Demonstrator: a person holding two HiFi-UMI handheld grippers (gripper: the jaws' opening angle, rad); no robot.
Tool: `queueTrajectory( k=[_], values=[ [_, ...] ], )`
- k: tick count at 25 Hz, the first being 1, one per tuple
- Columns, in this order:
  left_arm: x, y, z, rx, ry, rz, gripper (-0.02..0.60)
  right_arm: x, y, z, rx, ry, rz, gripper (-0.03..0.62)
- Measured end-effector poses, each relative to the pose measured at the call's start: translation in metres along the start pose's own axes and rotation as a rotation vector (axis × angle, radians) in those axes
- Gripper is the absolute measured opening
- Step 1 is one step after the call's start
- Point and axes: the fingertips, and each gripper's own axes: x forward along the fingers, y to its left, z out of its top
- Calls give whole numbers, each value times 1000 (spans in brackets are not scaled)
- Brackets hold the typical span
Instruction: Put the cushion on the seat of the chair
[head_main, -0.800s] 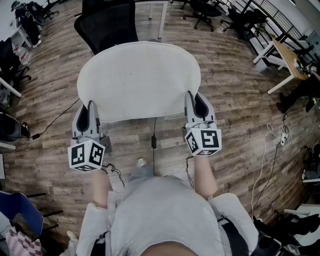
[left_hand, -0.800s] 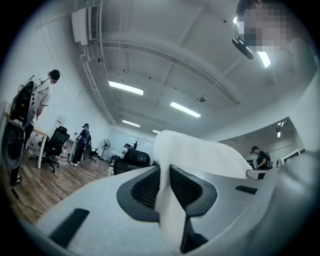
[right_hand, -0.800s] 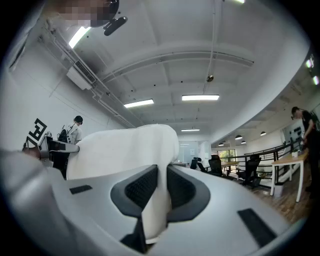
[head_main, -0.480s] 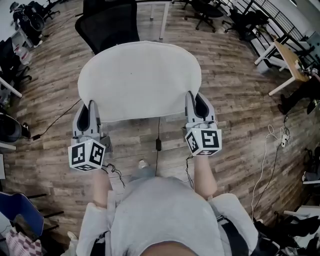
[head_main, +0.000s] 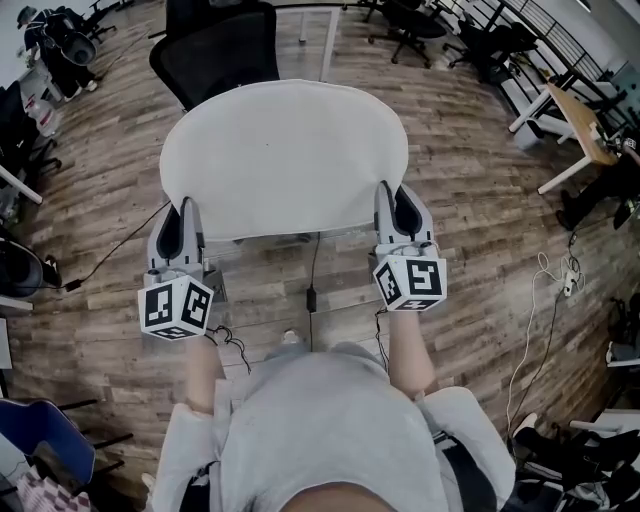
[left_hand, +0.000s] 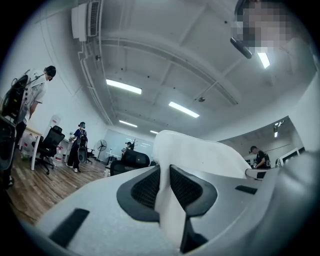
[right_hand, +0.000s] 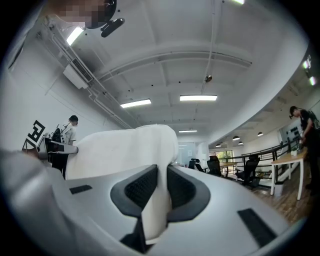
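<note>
Between left gripper (head_main: 181, 212) and right gripper (head_main: 396, 197) (clamped) hangs the cushion (head_main: 285, 155).

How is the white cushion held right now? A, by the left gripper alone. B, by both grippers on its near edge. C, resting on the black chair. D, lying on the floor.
B: the left gripper and the right gripper each have their jaws shut on the near edge of the cushion.

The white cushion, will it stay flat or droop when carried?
The cushion is probably fairly stiff: held only at its near edge, it spans out flat. It seems light: the left gripper and right gripper lift it by small pinches. The pinched edge looks squashed, so soft.
</note>
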Motion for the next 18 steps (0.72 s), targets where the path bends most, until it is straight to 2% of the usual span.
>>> queueTrajectory(
  k=[10, 18],
  values=[
    [32, 24, -8, -8, 12, -5, 61, 38, 3, -13, 10, 16, -9, 54],
    [77, 38, -16, -5, 3, 46, 61, 100, -11, -25, 15, 12, 42, 54]
  ],
)
